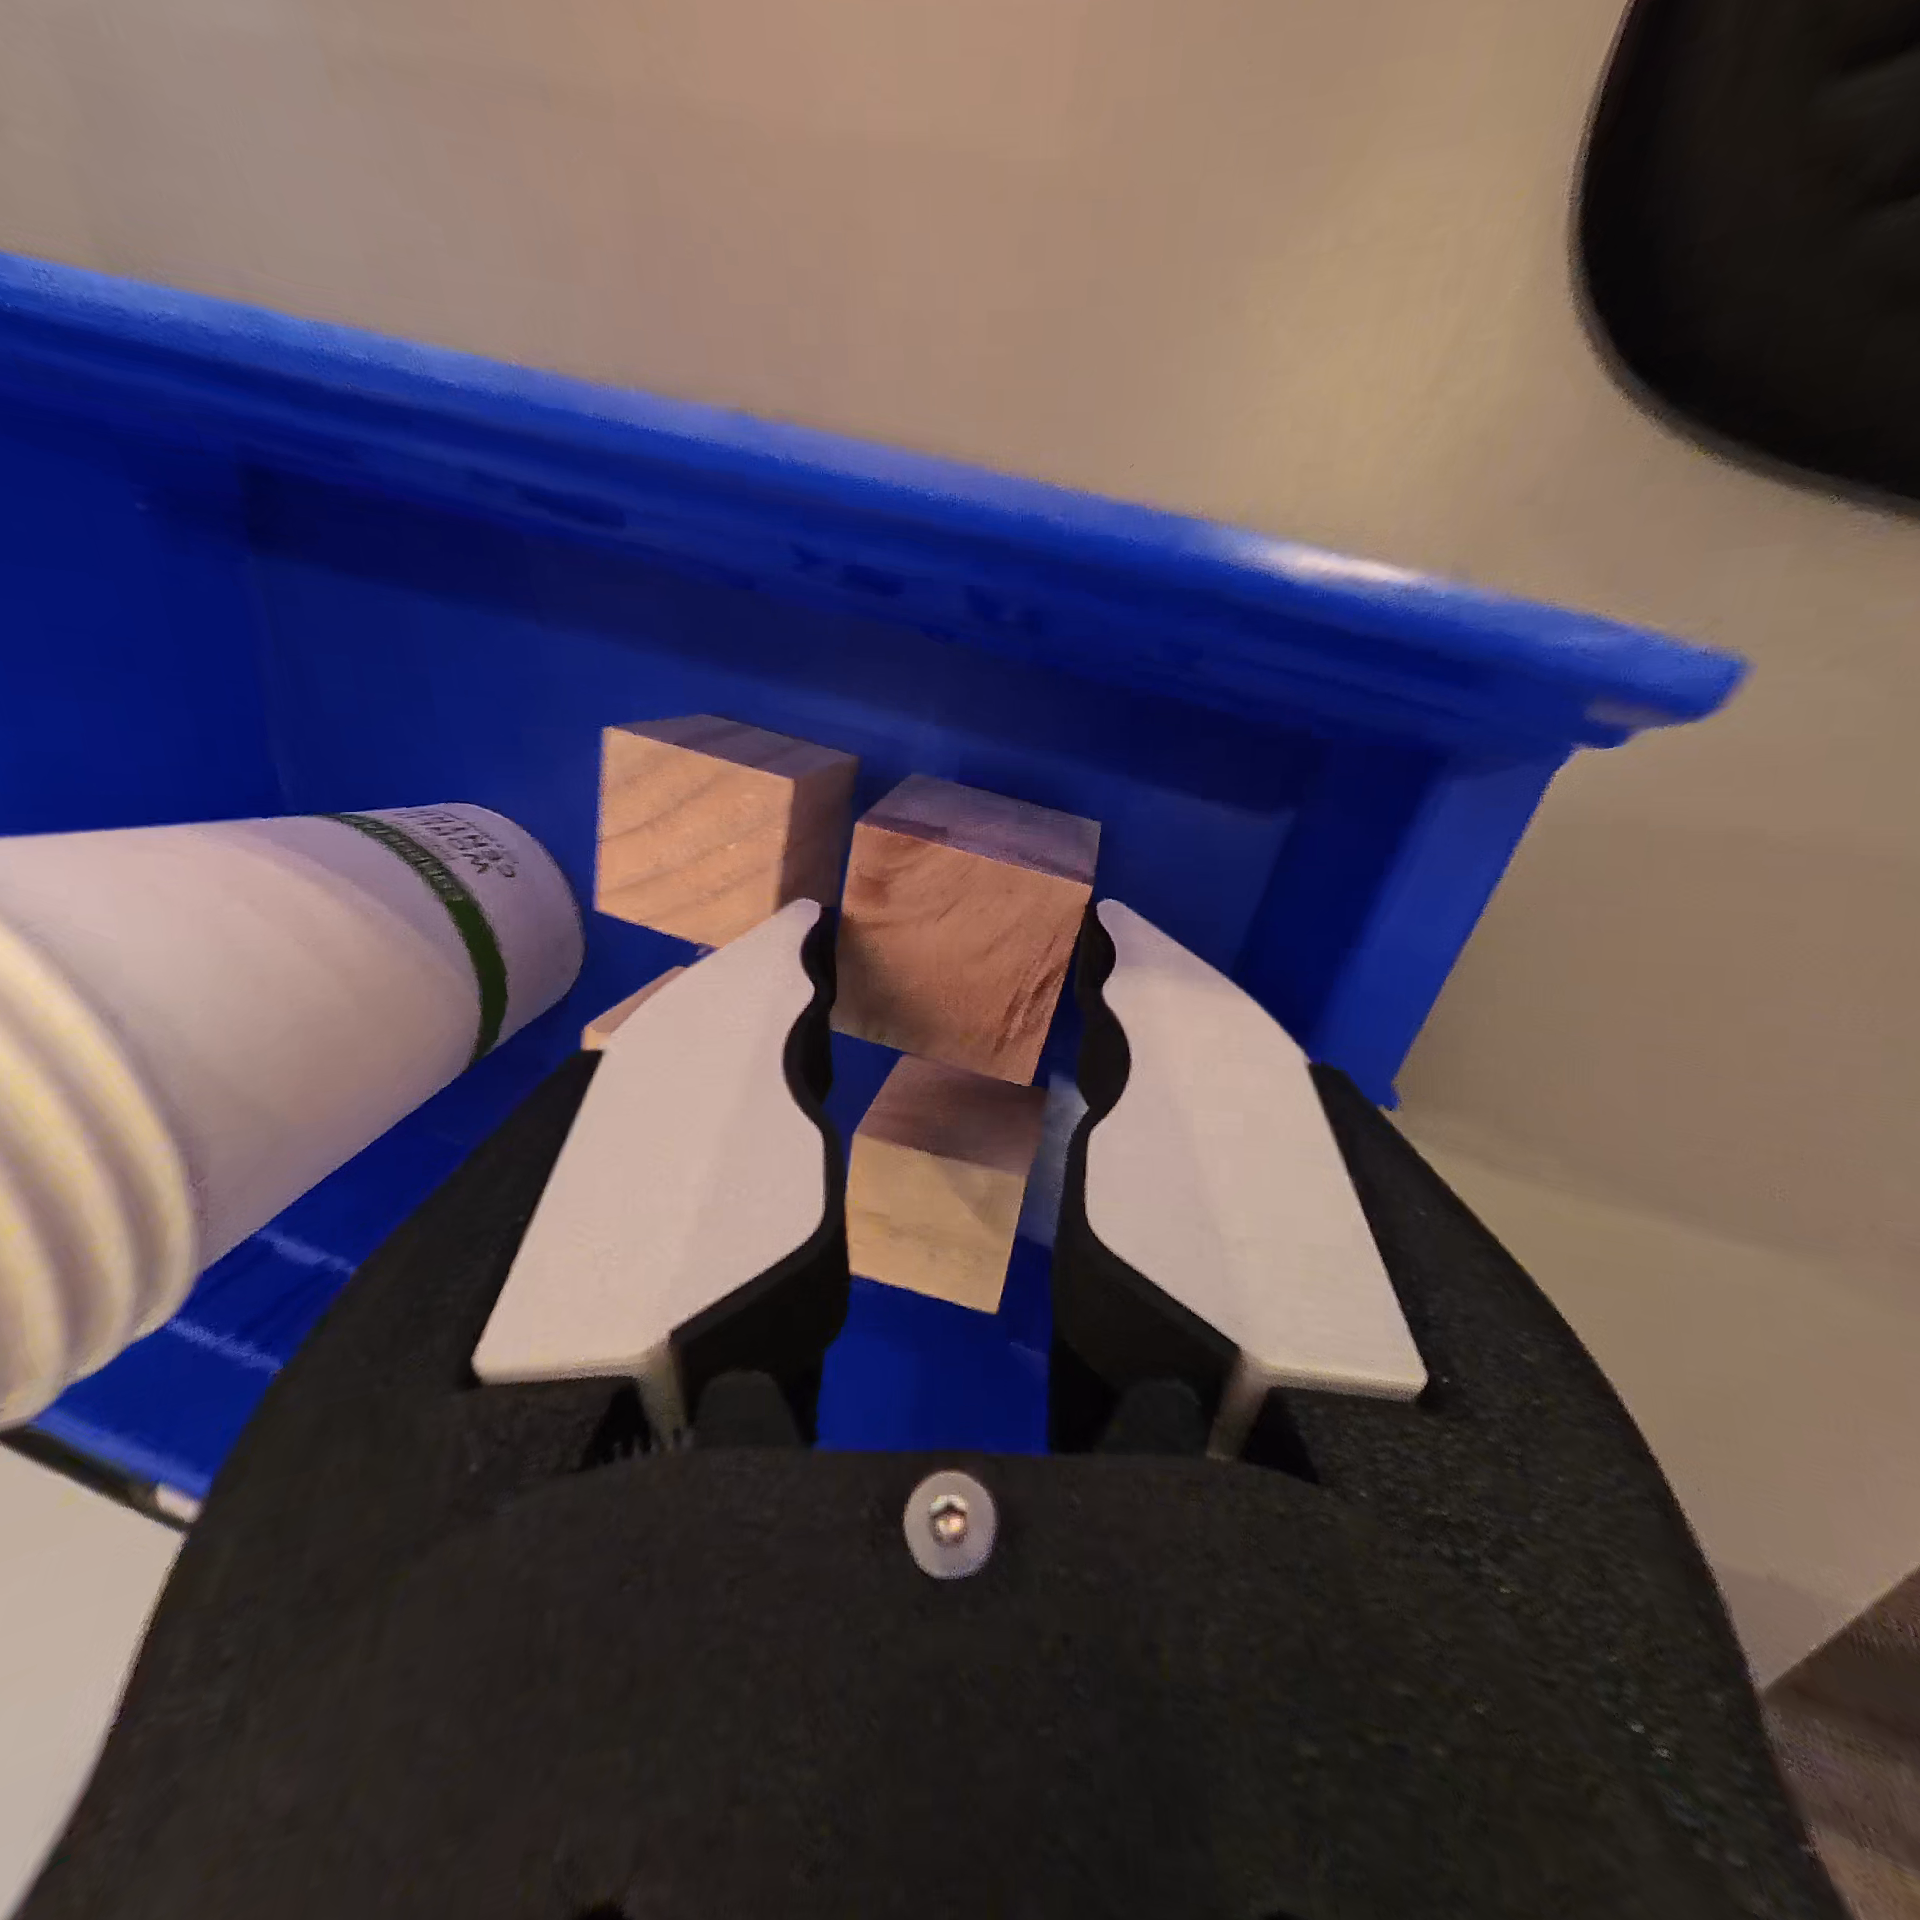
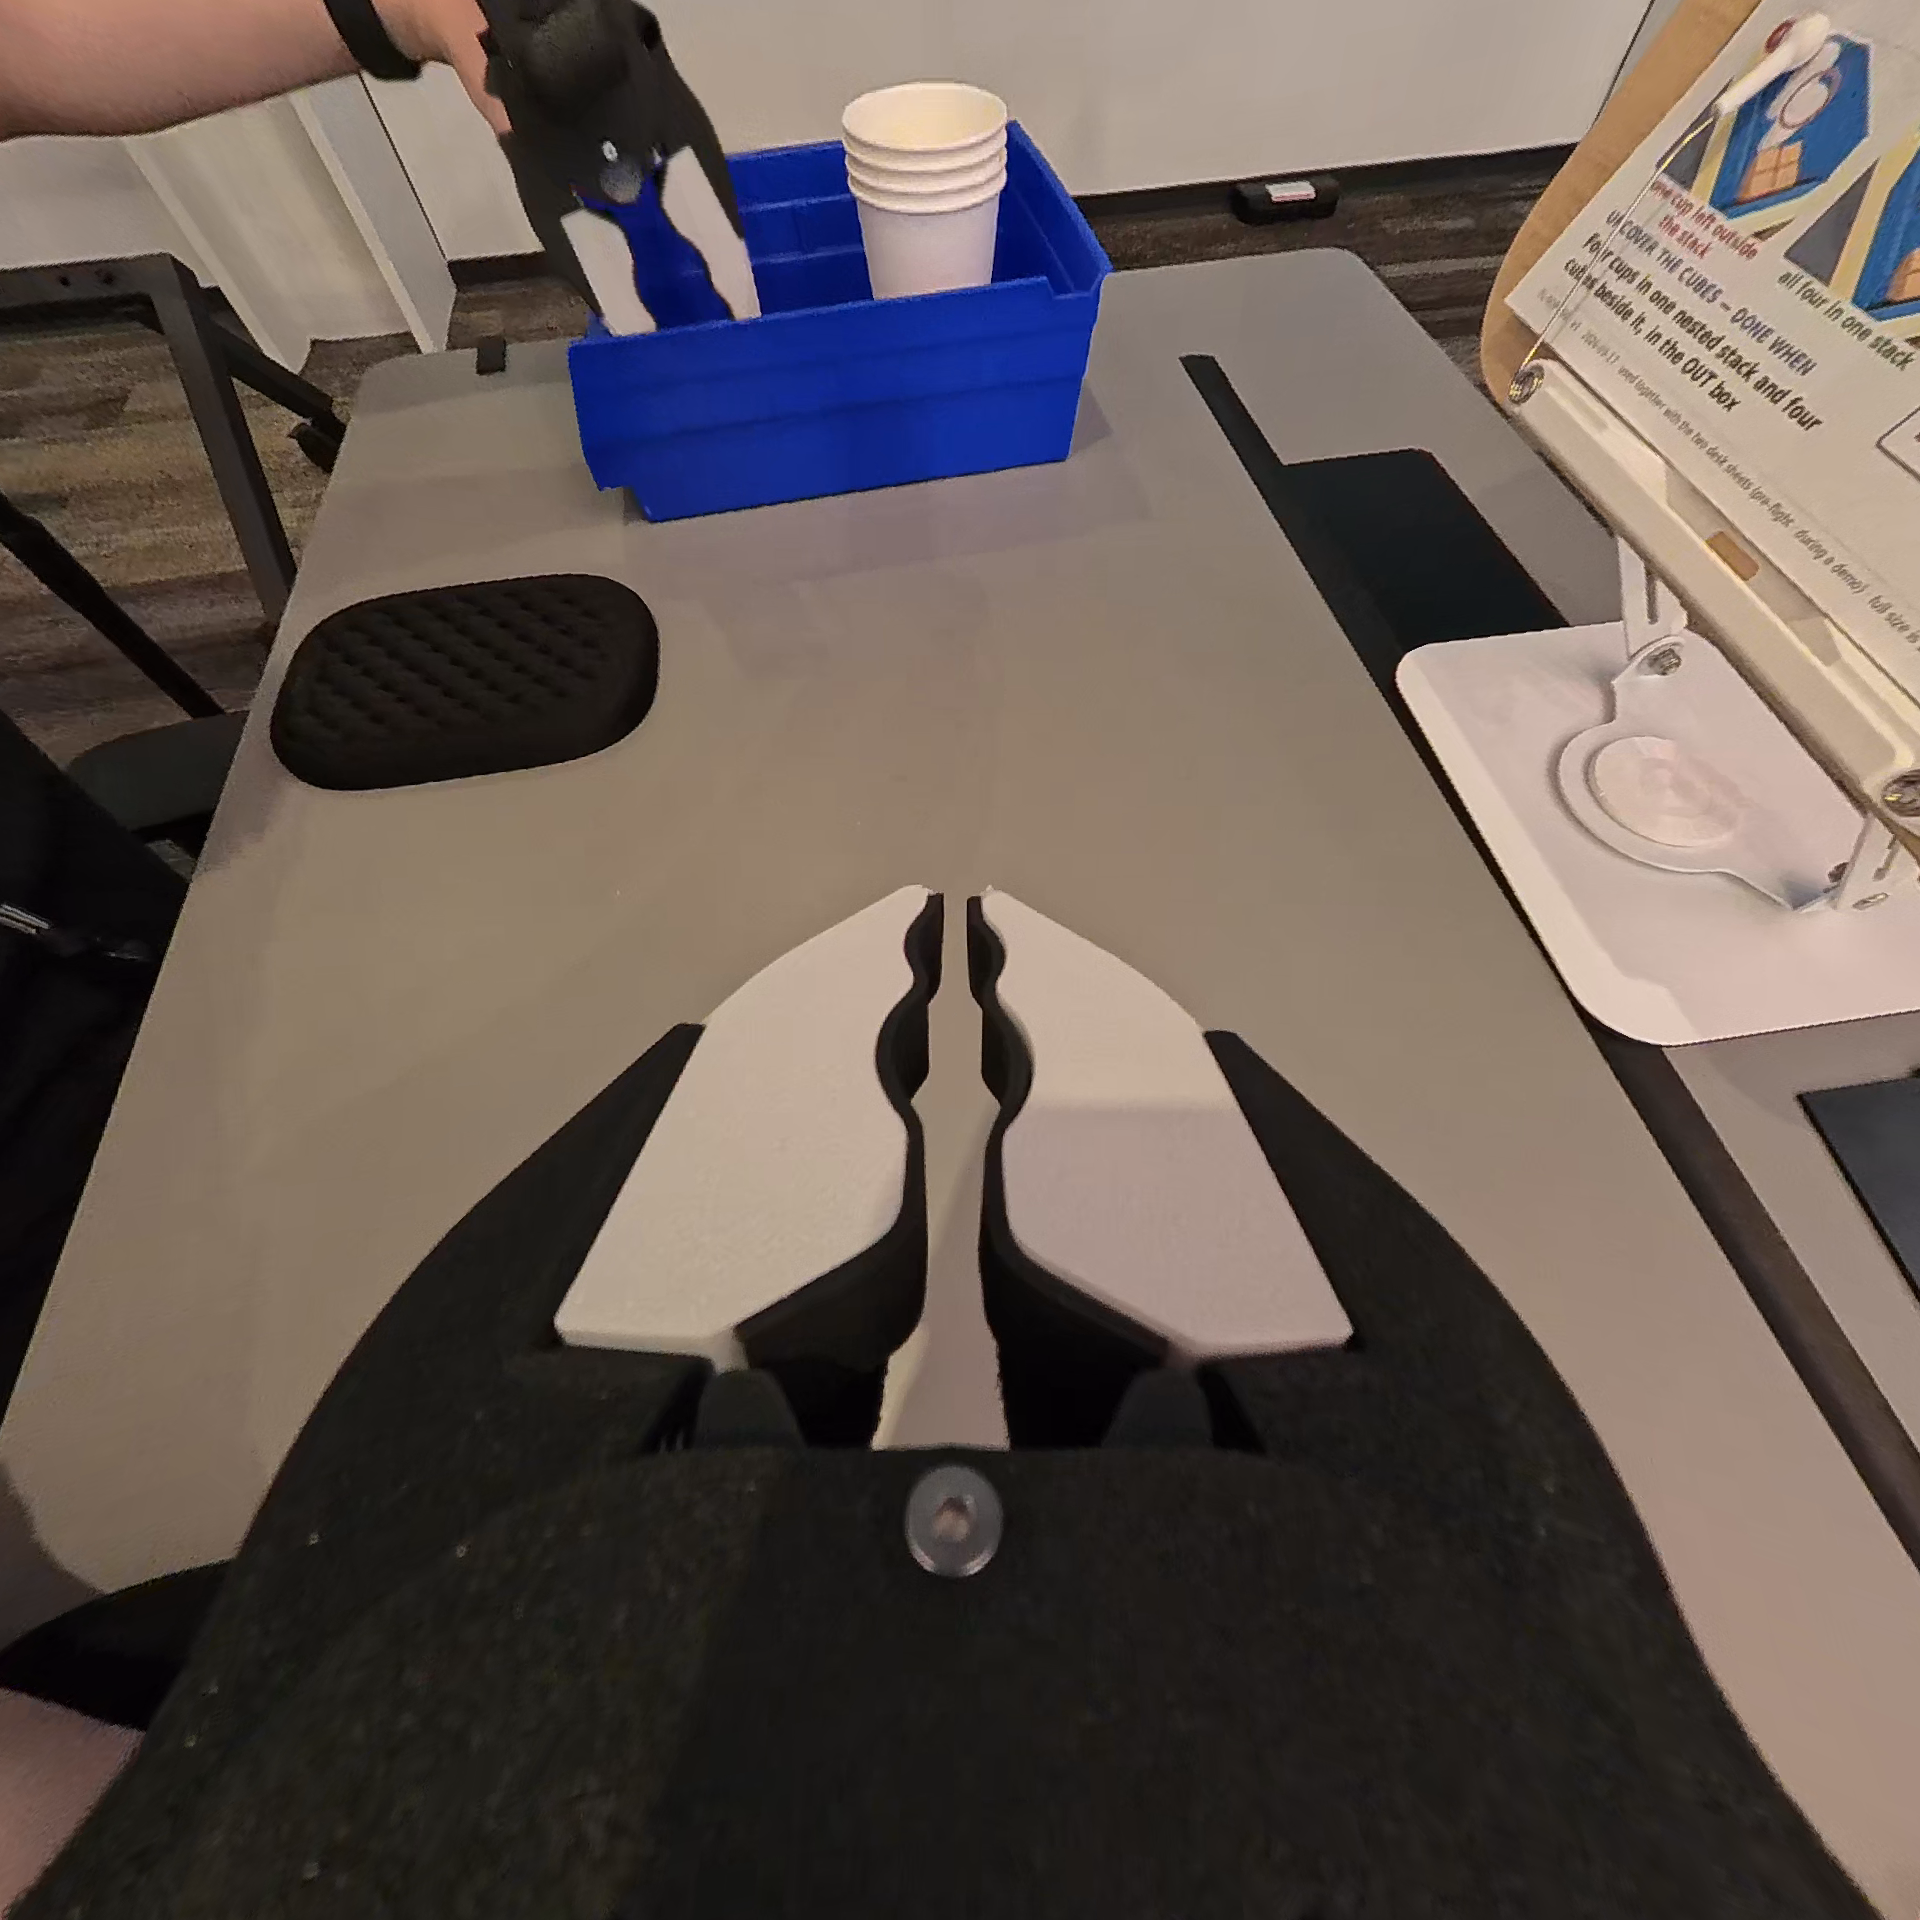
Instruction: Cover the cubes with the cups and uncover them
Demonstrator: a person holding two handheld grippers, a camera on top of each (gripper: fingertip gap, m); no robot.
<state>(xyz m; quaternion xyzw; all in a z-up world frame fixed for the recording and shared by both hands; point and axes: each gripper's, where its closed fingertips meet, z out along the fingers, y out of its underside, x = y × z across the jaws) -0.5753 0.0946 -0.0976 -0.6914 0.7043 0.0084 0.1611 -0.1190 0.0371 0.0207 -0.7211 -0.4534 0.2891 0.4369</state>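
In the left wrist view, several wooden cubes lie in a blue bin (image 1: 935, 540). My left gripper (image 1: 956, 914) is shut on a wooden cube (image 1: 961, 935), its fingertips pressing the cube's two sides. Another cube (image 1: 717, 821) lies behind it, one (image 1: 940, 1184) lies below it, and a fourth is mostly hidden by the left finger. A stack of white paper cups (image 1: 260, 987) stands at the left in the bin. The right wrist view shows the bin (image 2: 831, 405), the cup stack (image 2: 925, 187) and the left gripper (image 2: 665, 270) reaching down into it. My right gripper (image 2: 956, 894) is shut and empty over the grey table (image 2: 935, 675).
A black padded rest (image 2: 468, 675) lies on the table's left side and shows blurred in the left wrist view (image 1: 1766, 260). A white stand (image 2: 1662, 810) with an instruction sheet is at the right. A person's forearm (image 2: 156, 62) holds the left gripper.
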